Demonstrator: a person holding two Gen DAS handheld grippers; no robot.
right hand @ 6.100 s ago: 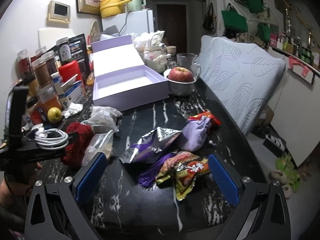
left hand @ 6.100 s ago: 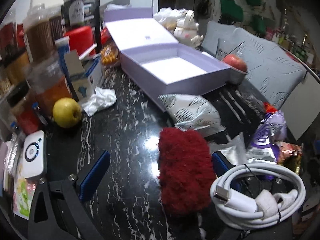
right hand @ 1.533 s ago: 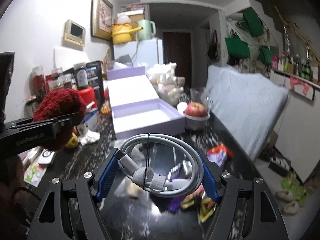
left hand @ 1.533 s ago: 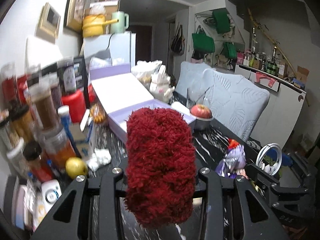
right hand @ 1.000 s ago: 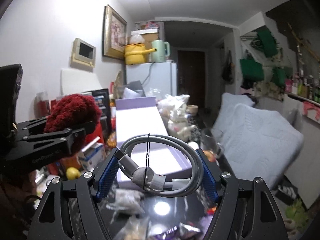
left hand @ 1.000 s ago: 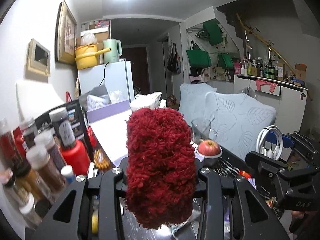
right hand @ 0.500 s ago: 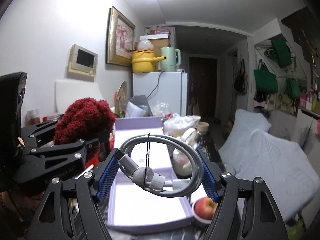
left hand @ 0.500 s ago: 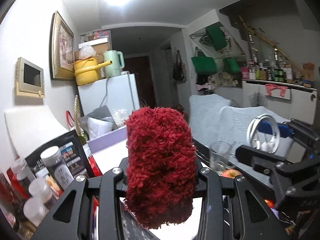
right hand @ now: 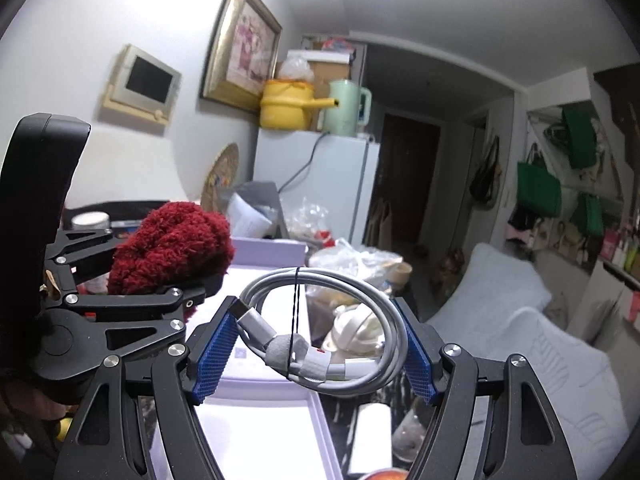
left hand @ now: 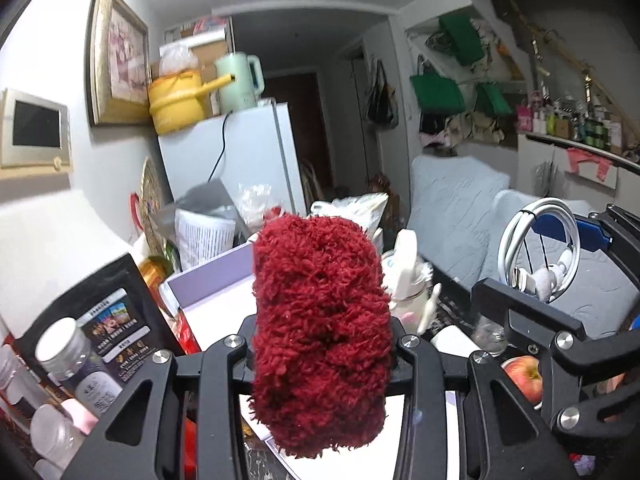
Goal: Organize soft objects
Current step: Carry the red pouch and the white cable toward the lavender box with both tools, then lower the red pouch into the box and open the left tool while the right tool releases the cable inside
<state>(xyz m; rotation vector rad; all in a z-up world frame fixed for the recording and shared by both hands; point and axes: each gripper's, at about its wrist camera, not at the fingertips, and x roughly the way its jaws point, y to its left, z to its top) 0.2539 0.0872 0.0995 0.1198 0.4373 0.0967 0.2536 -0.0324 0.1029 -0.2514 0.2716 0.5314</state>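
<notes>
My left gripper [left hand: 322, 354] is shut on a fluffy dark red cloth [left hand: 320, 332], which stands upright between the jaws and hides the pads. The same red cloth [right hand: 172, 254] shows at the left of the right wrist view. My right gripper [right hand: 312, 350] is shut on a coiled white charging cable [right hand: 324, 332], its blue pads [right hand: 210, 354] pressing the coil's sides; the cable [left hand: 540, 246] also shows at the right of the left wrist view. Both grippers hang above the open lilac box [right hand: 256, 420], whose raised lid [left hand: 216, 276] stands behind the cloth.
Jars [left hand: 76, 356] and a black packet [left hand: 116, 316] crowd the left. A white fridge [right hand: 320, 184] carries a yellow pot [right hand: 288, 100] and a green kettle [right hand: 348, 108]. An apple [left hand: 524, 374], a glass [right hand: 408, 436] and a white mug [right hand: 356, 332] stand right of the box; a pale cushion [right hand: 532, 344] lies beyond.
Both grippers have travelled forward along the table toward the fridge and risen slightly, each keeping its hold. The lilac box has slid lower and closer in both views.
</notes>
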